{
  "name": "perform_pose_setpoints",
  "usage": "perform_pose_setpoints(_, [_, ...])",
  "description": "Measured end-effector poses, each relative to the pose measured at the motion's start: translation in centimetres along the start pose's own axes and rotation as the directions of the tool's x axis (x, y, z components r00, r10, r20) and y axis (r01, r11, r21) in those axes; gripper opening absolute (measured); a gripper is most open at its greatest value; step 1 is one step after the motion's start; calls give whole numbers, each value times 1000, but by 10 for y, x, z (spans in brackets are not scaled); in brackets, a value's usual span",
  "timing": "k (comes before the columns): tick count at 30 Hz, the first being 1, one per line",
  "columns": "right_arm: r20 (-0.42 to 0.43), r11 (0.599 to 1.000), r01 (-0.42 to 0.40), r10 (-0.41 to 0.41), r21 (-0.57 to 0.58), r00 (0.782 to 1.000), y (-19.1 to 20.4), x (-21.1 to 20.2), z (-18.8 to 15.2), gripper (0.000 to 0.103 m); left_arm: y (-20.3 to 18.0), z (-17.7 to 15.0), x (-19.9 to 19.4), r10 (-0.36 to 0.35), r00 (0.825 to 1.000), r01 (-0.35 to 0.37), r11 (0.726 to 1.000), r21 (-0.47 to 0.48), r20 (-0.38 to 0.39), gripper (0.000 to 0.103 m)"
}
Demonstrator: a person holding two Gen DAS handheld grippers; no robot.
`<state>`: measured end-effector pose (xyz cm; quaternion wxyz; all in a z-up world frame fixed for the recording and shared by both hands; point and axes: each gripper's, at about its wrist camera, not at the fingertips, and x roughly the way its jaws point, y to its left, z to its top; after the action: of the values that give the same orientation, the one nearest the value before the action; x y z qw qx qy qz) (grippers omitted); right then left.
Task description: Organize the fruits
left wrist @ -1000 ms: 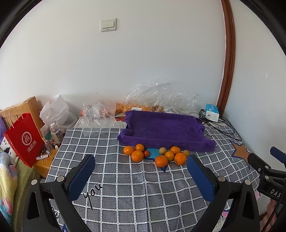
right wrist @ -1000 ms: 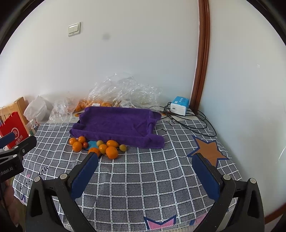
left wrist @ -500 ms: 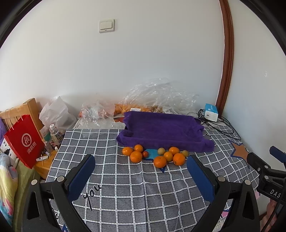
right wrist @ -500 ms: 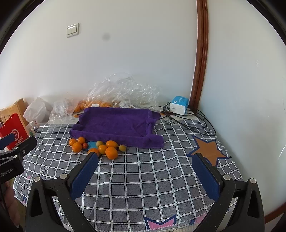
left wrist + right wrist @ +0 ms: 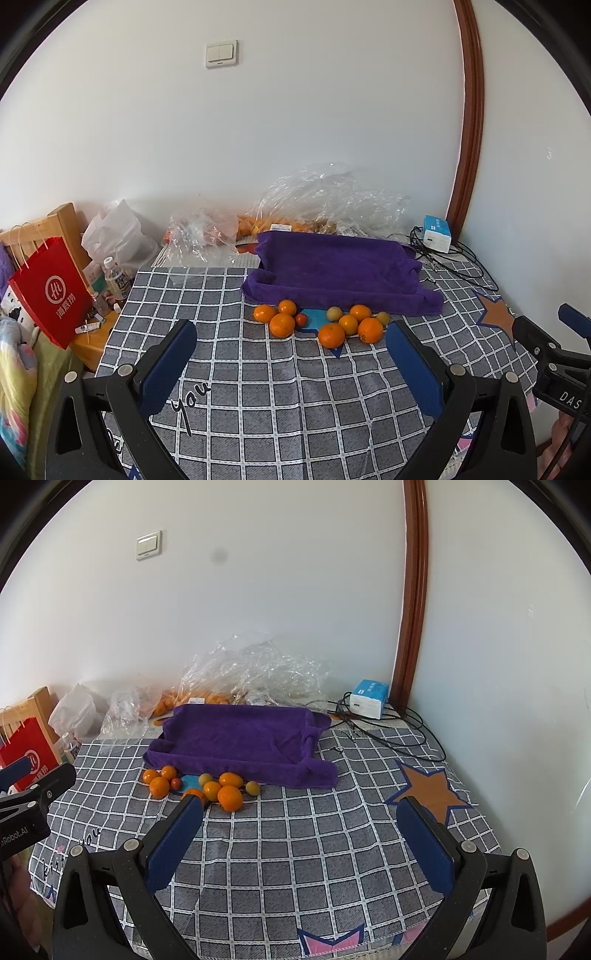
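Nearest the viewer, the left gripper (image 5: 291,350) hovers above a grey checked tablecloth (image 5: 258,406), its two blue-padded fingers spread wide and holding nothing. The right gripper (image 5: 301,834) hangs beside it in the same state: jaws wide apart, empty.

Beyond them, near the middle of the cloth, lies a loose cluster of small fruits (image 5: 321,323): several orange mandarins (image 5: 282,325), a small red one (image 5: 301,319), and a couple of pale yellow-green ones (image 5: 334,314). They sit close together, some touching, partly on a blue star printed on the cloth.

These fruits are probably light, round and inclined to roll, with soft skin that a hard squeeze could bruise. A gentle pinch across the widest part of one fruit would likely hold best.

Just behind the fruit is a purple towel (image 5: 332,269) draped into a shallow tray shape with raised edges. Nothing lies in it.

Farther back, against the wall, crumpled clear plastic bags (image 5: 325,203) hold more orange fruit.
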<state>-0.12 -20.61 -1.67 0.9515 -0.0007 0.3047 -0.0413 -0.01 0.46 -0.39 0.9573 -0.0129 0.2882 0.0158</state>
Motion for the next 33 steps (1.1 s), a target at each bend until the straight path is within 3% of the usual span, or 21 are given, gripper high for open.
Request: perform_pose_setpoints(33, [3,999,-37,37,-3,999,6,5,-6,103,9,-4,5,8,1000,-7,1000,-20,15,103])
